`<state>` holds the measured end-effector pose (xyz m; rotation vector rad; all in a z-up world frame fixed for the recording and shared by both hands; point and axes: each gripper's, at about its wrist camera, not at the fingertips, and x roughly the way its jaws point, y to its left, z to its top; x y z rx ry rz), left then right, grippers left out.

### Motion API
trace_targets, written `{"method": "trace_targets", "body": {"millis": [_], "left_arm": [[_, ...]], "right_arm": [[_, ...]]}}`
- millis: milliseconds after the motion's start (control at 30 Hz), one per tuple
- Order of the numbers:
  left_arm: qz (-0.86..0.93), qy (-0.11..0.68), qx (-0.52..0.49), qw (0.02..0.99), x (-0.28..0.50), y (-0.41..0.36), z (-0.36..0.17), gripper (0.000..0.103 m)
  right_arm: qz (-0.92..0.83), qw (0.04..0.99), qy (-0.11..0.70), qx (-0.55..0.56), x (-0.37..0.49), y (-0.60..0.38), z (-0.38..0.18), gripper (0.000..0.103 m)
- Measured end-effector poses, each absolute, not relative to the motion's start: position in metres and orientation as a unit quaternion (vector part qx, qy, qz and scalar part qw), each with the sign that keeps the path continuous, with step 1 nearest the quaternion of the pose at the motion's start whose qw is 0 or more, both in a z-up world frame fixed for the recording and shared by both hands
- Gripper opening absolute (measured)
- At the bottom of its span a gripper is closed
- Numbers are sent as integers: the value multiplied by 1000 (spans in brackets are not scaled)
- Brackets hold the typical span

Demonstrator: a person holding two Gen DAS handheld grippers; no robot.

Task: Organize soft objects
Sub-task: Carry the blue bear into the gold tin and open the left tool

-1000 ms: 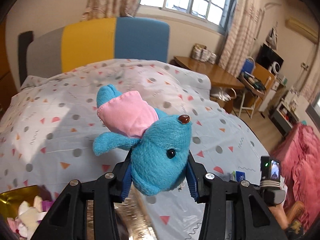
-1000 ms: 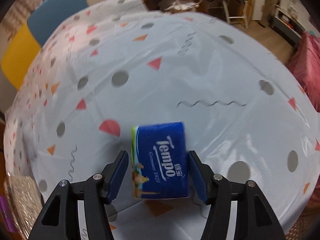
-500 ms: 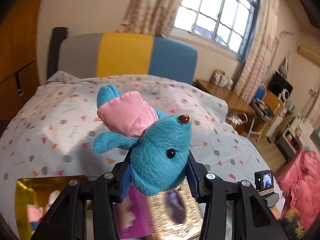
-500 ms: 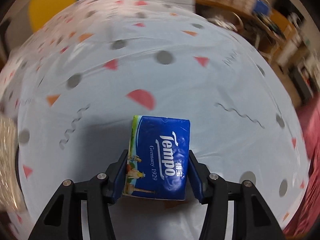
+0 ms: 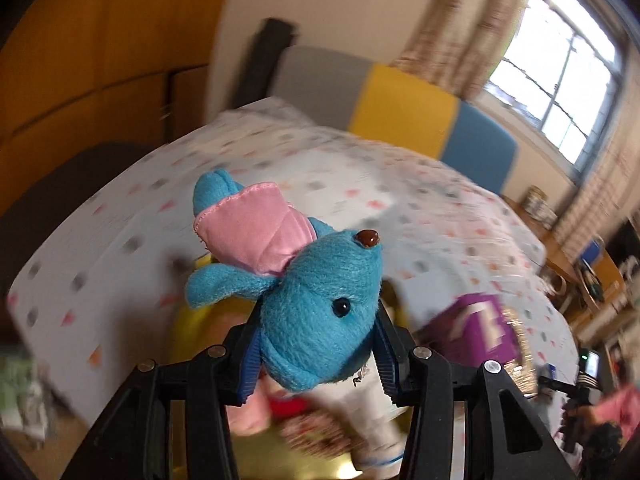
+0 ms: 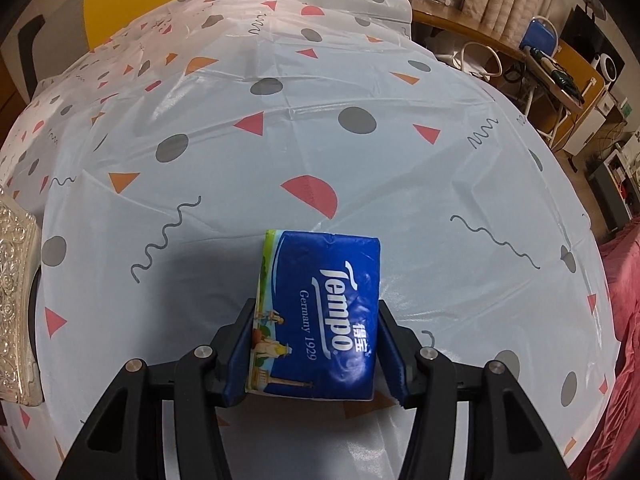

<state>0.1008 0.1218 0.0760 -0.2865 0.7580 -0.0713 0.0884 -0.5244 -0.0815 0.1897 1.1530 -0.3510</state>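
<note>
The left hand-held gripper [image 5: 318, 354] squeezes a blue plush toy [image 5: 320, 312] by its head, in the middle of the left view. The toy has a pink ear [image 5: 250, 228] and a brown nose. Both blue pads [image 5: 249, 364] press into its sides. Below it sits a gold box [image 5: 280, 460] with more soft things inside, all blurry. A purple box [image 5: 476, 330] shows at the right. Behind is the bed [image 5: 120, 248] with its spotted sheet.

The right hand-held gripper [image 6: 316, 350] holds a blue tissue pack [image 6: 320, 316], low in the middle of the right view. The pads touch both sides of the pack. It hangs above the spotted sheet [image 6: 320, 120]. A silver box [image 6: 14, 300] peeks in at the left edge.
</note>
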Motion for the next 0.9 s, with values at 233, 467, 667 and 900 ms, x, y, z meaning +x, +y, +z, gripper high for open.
{"method": "trace_targets", "body": {"millis": [233, 467, 667, 900], "left_arm": [[-6, 403, -163, 901, 53, 159, 25, 49], [-70, 422, -156, 891, 38, 125, -8, 49], [-74, 462, -147, 871, 52, 99, -34, 49], [-56, 486, -146, 860, 77, 91, -53, 49]], "right_arm": [[-168, 824, 536, 74, 86, -515, -80, 56], [-172, 828, 531, 60, 84, -508, -79, 55], [-172, 828, 531, 58, 84, -509, -78, 55], [-170, 828, 532, 49, 85, -508, -78, 54]]}}
